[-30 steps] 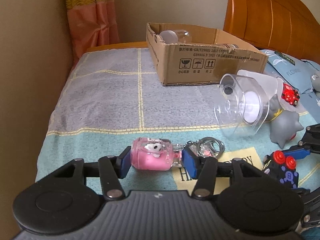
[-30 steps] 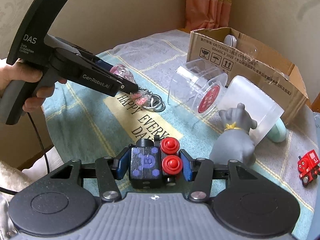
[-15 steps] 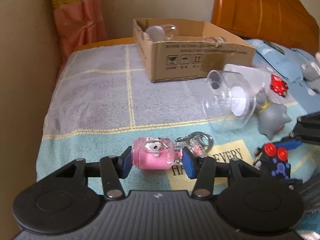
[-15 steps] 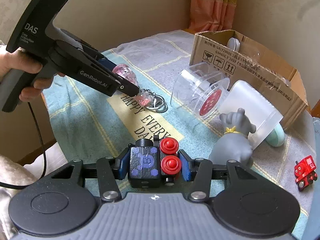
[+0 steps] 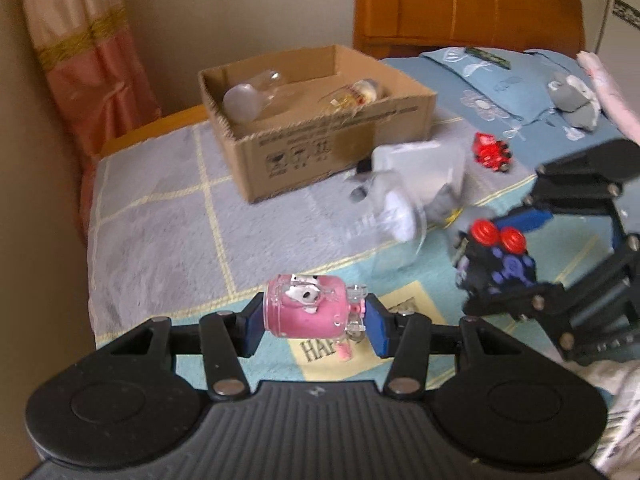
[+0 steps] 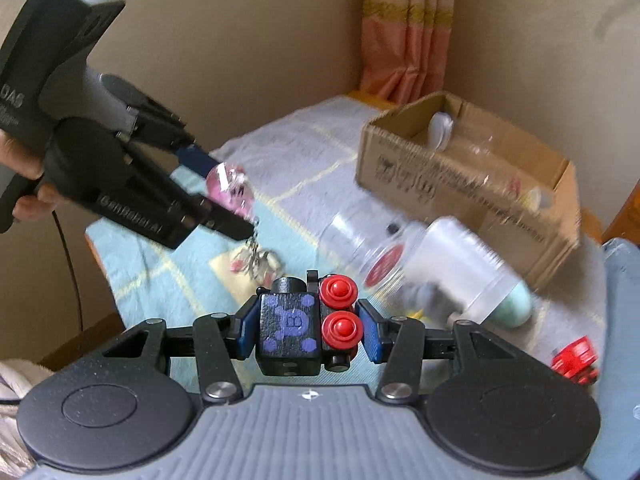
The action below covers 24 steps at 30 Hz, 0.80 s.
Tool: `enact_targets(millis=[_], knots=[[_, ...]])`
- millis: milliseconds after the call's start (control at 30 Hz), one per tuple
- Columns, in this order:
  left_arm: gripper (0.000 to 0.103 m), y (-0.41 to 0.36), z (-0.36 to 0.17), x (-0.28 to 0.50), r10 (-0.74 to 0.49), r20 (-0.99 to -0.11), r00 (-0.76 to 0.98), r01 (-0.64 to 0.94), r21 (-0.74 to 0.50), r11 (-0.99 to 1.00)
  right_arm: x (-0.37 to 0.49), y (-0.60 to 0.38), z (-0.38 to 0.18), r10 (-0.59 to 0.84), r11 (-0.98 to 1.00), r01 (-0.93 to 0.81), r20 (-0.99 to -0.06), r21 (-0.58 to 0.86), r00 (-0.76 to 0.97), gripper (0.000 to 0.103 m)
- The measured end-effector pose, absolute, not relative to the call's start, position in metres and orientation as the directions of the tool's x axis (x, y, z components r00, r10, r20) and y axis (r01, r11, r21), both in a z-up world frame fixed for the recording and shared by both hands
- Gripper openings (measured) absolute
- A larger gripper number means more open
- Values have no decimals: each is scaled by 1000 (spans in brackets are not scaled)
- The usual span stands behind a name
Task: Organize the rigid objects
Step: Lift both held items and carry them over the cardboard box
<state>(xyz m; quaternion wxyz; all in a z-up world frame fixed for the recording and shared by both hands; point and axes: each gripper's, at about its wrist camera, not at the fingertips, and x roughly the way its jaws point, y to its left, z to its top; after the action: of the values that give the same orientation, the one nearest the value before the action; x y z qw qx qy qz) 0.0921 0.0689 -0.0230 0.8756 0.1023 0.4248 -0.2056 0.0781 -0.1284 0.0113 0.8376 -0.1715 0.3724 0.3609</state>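
My left gripper (image 5: 314, 322) is shut on a pink keychain bottle (image 5: 306, 311) and holds it above the bed; its key rings hang below it in the right wrist view (image 6: 256, 258). My right gripper (image 6: 306, 334) is shut on a black toy train (image 6: 298, 330) with purple dots and red wheels, lifted off the blanket; it also shows in the left wrist view (image 5: 496, 262). An open cardboard box (image 5: 320, 136) with clear bottles inside stands at the back of the bed.
A clear jar (image 5: 384, 224) and a frosted white container (image 5: 424, 164) lie on their sides in front of the box. A small red toy train (image 5: 491, 152) and a grey plush (image 5: 574, 98) lie to the right. A wooden headboard (image 5: 460, 4) stands behind.
Both grippers have risen from the blanket with their objects. The pink keychain bottle and the black toy train are now in the air, and the box looks nearer.
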Motion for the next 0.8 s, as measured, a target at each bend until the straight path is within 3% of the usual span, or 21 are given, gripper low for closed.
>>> enact_targets(millis=[267,533,800], knots=[[49,61,22,116,-332,-757,563,490,-18,872,113,-140,58,440,727,-681,-708,-81,553,55],[49,40,77,159,-350,-694,629,515,36,856,174,-152,84,378,779,-617,-699,-113,607,55],[49,19,77,215,-319,-704,635,493,51,868,228,-155,90,335,815,-566,-698,-122,633,55]])
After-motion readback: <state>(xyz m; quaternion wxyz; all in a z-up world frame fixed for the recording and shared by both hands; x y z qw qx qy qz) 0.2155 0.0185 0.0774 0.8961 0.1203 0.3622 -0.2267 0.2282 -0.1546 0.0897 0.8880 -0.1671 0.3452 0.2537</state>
